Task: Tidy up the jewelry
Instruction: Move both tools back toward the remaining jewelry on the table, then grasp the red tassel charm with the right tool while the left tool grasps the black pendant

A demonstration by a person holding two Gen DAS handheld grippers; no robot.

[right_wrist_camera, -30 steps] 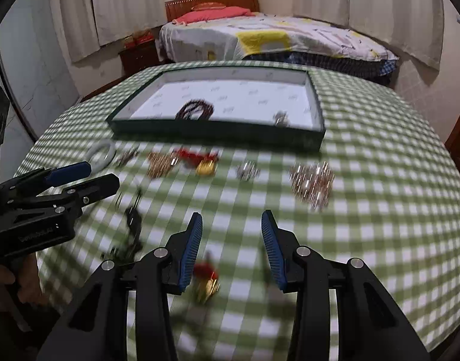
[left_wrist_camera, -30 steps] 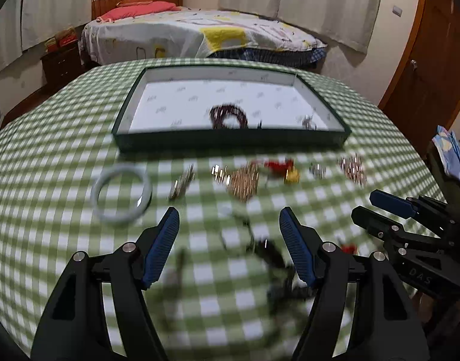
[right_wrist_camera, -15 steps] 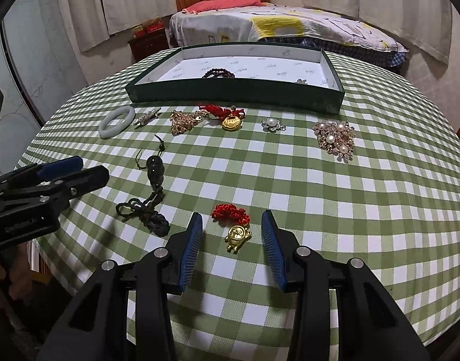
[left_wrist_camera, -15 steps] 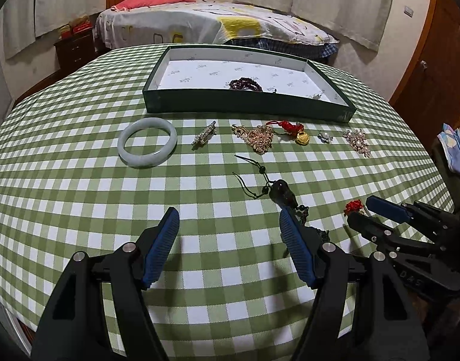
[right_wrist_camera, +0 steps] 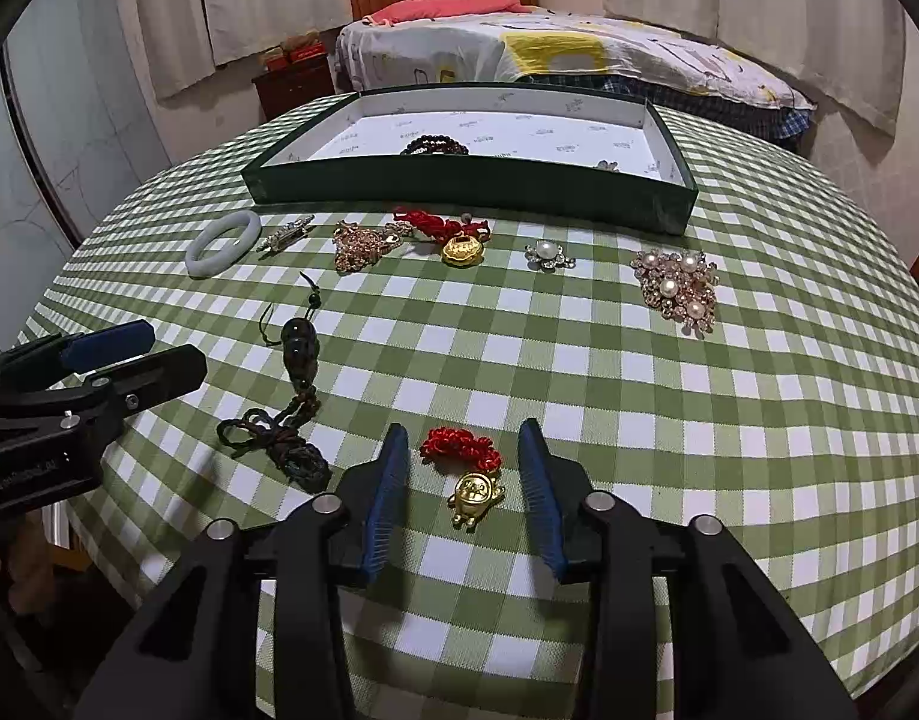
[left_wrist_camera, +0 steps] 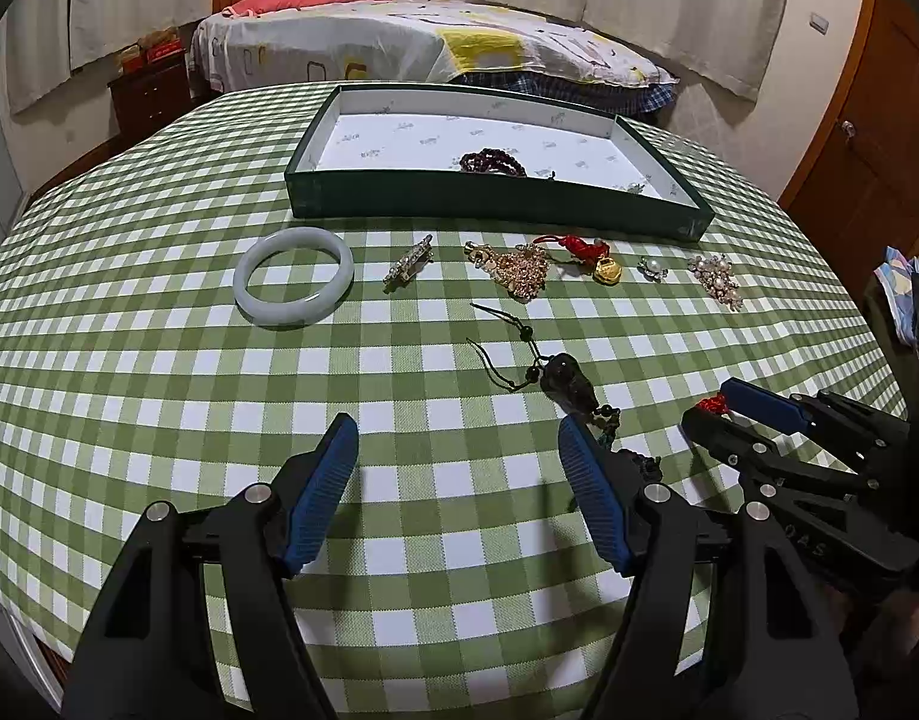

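The gold charm [right_wrist_camera: 474,495] on its red knot [right_wrist_camera: 459,446] lies on the cloth [right_wrist_camera: 639,390] between the right gripper [right_wrist_camera: 465,498]'s jaws, which have just been narrowing but do not yet touch it. It looks small, light and hard, the cord soft; pinching the metal body seems surest. The left gripper [left_wrist_camera: 456,486] hovers apart and empty, the tray [right_wrist_camera: 459,186] well beyond.

Both grippers lower and nearer the cloth, right jaws narrowing

The right gripper [right_wrist_camera: 464,459] has come down around the gold charm on red cord [right_wrist_camera: 472,480], its jaws just closing but not touching it. The left gripper [left_wrist_camera: 459,441] has shifted, its right finger now beside the dark bead tassel [left_wrist_camera: 570,384].
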